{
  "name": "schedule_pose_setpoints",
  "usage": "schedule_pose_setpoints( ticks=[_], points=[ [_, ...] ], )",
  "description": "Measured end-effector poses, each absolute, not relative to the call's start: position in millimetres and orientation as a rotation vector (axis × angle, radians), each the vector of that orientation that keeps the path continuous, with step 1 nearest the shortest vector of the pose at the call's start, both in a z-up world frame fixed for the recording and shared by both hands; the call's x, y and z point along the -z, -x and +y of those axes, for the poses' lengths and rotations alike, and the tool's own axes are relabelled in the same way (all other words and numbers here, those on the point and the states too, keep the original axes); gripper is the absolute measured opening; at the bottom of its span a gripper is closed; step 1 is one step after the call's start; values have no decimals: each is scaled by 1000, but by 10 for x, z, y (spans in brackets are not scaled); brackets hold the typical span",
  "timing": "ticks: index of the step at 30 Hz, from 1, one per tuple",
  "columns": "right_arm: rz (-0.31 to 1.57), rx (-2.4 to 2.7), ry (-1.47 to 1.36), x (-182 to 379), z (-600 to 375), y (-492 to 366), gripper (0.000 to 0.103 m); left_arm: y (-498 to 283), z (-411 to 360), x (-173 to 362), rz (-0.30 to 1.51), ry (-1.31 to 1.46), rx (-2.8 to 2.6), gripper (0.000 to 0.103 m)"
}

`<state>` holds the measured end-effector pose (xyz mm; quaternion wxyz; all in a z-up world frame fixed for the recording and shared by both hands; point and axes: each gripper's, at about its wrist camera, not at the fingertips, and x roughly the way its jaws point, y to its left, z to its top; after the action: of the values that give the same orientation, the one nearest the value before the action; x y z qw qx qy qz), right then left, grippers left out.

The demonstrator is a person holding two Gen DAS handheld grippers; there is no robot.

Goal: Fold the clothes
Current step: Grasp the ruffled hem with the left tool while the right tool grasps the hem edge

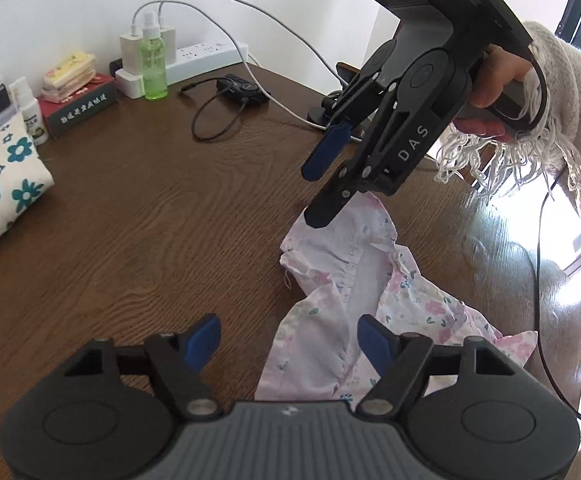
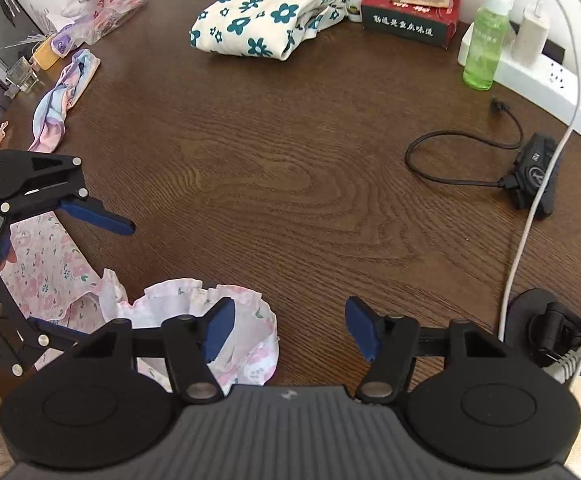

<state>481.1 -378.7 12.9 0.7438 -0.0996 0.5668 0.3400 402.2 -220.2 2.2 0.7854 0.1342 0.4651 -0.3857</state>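
Left tool [image 1: 286, 340] is spread wide with nothing between its pads, hanging just over the near end of the garment [image 1: 370, 280], and the right tool [image 1: 312, 194] is wide open too, empty, with its lower finger tip right at the garment's far end, touching or almost, hard to tell. The garment is a small pink floral piece lying crumpled and bunched at the near edge of the surface [image 2: 290, 168], ruffled hem showing, part of it trailing toward the edge. Can't say if it's mid-fold or just dumped there; no neat fold shows. What could go wrong: the fabric is thin and layered on itself, so a pinch here could easily catch two layers instead of one and drag the whole bunch rather than spreading it. Since it sits so near the edge, a sideways tug might slide it right off. There's also a white cable [image 2: 530, 216] and a black cord [image 2: 442, 168] to the right, so a wide sweep of the right tool could snag those. In the right wrist view the garment sits under that tool's left finger, not centred between the pads.
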Motion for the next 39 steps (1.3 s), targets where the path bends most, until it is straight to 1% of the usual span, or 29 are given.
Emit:
schedule_pose_setpoints(
  ticks=[1, 2, 3, 4, 6, 9, 12, 16, 18, 24, 28, 31, 32, 33, 34, 39],
  points=[
    [1247, -759, 213, -98, -3771, -4820, 51, -4053, -2203, -1, 1009, -283, 841, 62],
    [1248, -769, 207, -79, -3759, -4820, 35, -4059, -2202, 2, 1011, -277, 854, 56],
    [1239, -763, 202, -97, -3759, -4793, 16, -4064, -2200, 5, 1013, -272, 867, 45],
    [1230, -757, 197, -115, -3759, -4766, 11, -4070, -2199, 8, 1014, -267, 879, 38],
    [1211, -746, 187, -152, -3758, -4711, 7, -4054, -2203, -5, 1001, -278, 904, 6],
    [1179, -730, 172, -212, -3760, -4610, 2, -3823, -2232, -101, 904, -363, 921, 3],
    [1098, -727, 153, -345, -3796, -4289, 1, -3591, -2261, -196, 805, -448, 935, 2],
    [1000, -694, 88, -447, -3926, -3750, 1, -3020, -2303, -217, 658, -680, 973, 3],
    [972, -676, 59, -408, -3982, -3526, 1, -2961, -2326, -154, 669, -698, 975, 3],
    [1013, -604, -40, -108, -4165, -3142, 1, -2782, -2397, 37, 701, -751, 982, 3],
    [959, -596, -126, -228, -4317, -2940, 4, -2663, -2444, 164, 722, -787, 986, 3],
    [860, -589, -145, -454, -4371, -2841, 12, -2593, -2446, 198, 715, -819, 982, 3],
    [830, -585, -149, -521, -4380, -2825, 21, -2575, -2440, 194, 711, -826, 978, 3],
    [819, -576, -148, -550, -4361, -2863, 33, -2576, -2437, 185, 709, -824, 978, 3],
    [828, -566, -152, -531, -4335, -2908, 37, -2571, -2428, 171, 705, -822, 975, 3],
    [875, -527, -216, -413, -4245, -3106, 38, -2520, -2379, 114, 683, -834, 961, 3]
  ],
)
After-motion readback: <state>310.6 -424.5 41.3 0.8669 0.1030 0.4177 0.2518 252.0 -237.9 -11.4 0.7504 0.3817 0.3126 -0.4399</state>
